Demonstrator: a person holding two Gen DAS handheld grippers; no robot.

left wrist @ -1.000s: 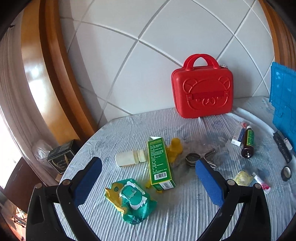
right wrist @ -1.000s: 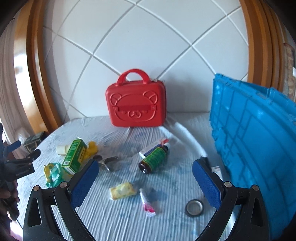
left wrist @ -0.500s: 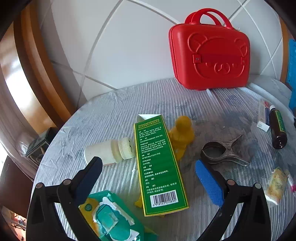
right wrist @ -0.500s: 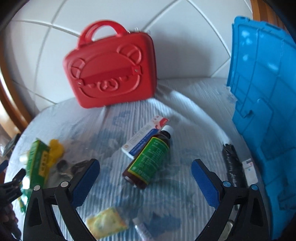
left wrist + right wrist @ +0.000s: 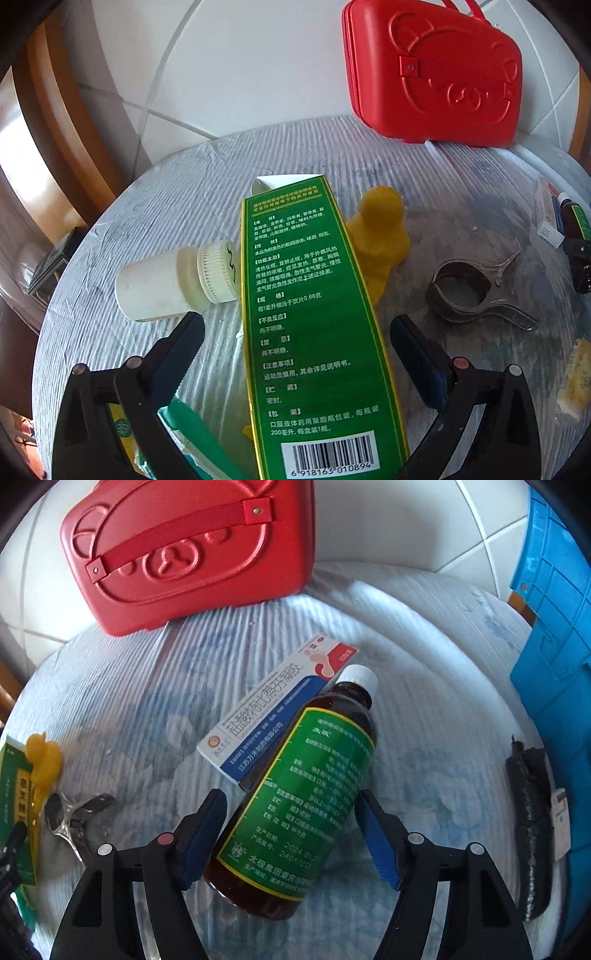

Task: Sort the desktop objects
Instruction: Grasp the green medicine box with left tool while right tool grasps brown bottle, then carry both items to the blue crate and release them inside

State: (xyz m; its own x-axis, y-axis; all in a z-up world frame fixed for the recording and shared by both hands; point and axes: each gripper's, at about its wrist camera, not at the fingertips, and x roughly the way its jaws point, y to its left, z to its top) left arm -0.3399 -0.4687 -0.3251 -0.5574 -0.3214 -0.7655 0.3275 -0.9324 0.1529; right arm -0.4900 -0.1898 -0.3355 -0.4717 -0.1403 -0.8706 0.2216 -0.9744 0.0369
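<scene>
The left hand-held gripper (image 5: pixel 295 354) gapes wide astride the green box (image 5: pixel 314 332), which lies mid-worktop (image 5: pixel 177 199), crowded by a white bottle (image 5: pixel 166 284) and yellow figure (image 5: pixel 380 236). The right hand-held gripper (image 5: pixel 291 834) spreads wide around the brown bottle (image 5: pixel 306 794), which touches a white carton (image 5: pixel 273 705); bare cloth surrounds them.

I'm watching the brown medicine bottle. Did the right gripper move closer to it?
Yes. The right gripper came forward toward the red case; its open jaws now flank the brown bottle.
</scene>
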